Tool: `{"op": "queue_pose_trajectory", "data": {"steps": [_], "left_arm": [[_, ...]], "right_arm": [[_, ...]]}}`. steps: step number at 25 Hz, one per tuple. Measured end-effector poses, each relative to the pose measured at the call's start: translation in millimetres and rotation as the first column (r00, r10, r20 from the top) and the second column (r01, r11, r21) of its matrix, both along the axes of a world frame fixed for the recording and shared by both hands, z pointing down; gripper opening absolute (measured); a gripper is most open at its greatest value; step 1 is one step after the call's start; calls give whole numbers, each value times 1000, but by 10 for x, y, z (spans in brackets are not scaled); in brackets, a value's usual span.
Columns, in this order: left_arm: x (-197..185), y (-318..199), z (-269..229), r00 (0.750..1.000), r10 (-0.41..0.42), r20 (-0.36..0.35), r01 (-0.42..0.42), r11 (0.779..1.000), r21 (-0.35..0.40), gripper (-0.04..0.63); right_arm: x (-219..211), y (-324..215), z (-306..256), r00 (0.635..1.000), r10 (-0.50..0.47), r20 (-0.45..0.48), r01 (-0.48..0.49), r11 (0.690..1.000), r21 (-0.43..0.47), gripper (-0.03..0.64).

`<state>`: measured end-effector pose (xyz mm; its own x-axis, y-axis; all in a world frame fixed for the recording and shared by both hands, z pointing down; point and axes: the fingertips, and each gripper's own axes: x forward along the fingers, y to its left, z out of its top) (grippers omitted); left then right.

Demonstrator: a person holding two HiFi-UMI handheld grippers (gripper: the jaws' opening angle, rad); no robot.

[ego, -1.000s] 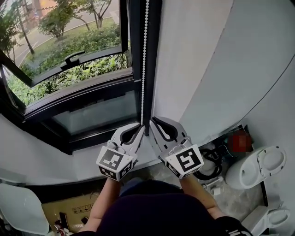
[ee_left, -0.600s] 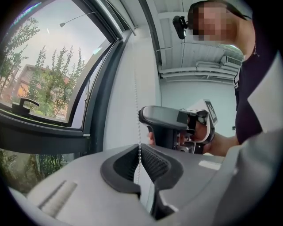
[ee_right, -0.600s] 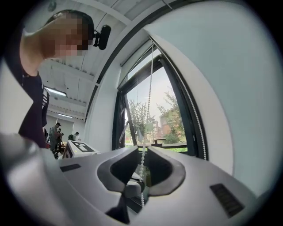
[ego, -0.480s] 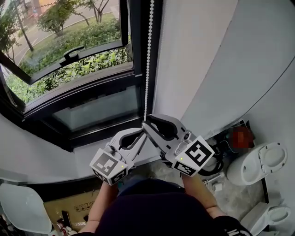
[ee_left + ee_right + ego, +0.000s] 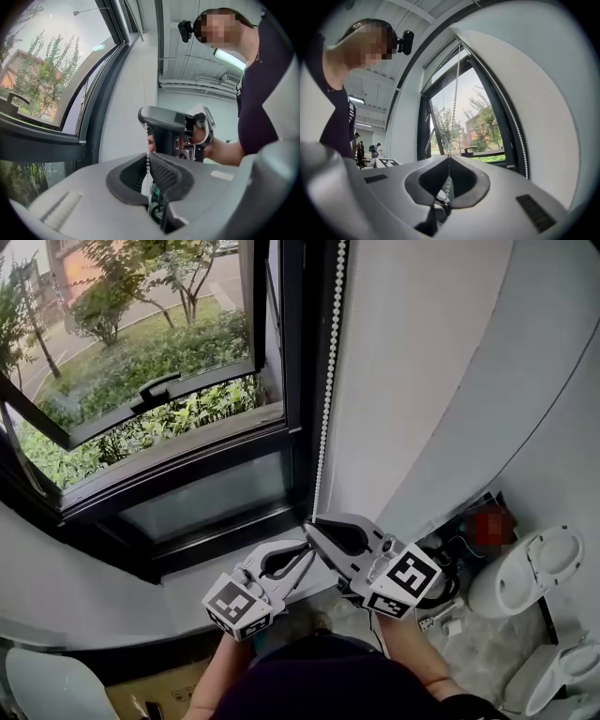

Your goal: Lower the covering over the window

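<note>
Bead chain (image 5: 324,418) hangs down the dark window frame (image 5: 298,362) at upper centre, just right of the open window (image 5: 159,381). Your right gripper (image 5: 312,526) has its jaws pinched tight on the chain's lower end. Your left gripper (image 5: 306,559), just below and to its left, is likewise clamped on the chain.

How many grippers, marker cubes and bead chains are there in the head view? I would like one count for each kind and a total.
Grippers: 2, the left gripper and the right gripper
Marker cubes: 2, the left marker cube and the right marker cube
Bead chain: 1
Total: 5
</note>
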<state>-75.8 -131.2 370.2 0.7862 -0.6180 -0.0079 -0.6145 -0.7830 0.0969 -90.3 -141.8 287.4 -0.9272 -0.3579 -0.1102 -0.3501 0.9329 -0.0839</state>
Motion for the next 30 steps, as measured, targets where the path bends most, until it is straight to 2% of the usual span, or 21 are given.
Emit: {"op": "queue_pose_trajectory", "data": {"steps": [5,11,16,20,25,30], "left_arm": [[5,94,24,997,76,0,-76,997,8,28],[14,117,93,992,125,16,-125,992,-6,28],[68,103,47,992,128,22,-128,992,7,73],[113,57,21,992,119,38,-119,993,4,77],[135,17,55,996,87,12,-86,996,-19,77],[176,31,129,998,66,-1,-65,996,-53,77]], "right_arm": [[-14,49,15,997,66,-32,-66,998,6,15],[-17,51,12,996,83,-27,-83,996,-22,15],[-22,60,42,997,65,-51,-65,998,-12,15],[15,36,96,996,46,-71,-47,999,-14,15],[115,-13,152,998,8,-57,-10,999,-39,14],[143,-45,472,984,5,-180,-10,999,-30,14]]}}
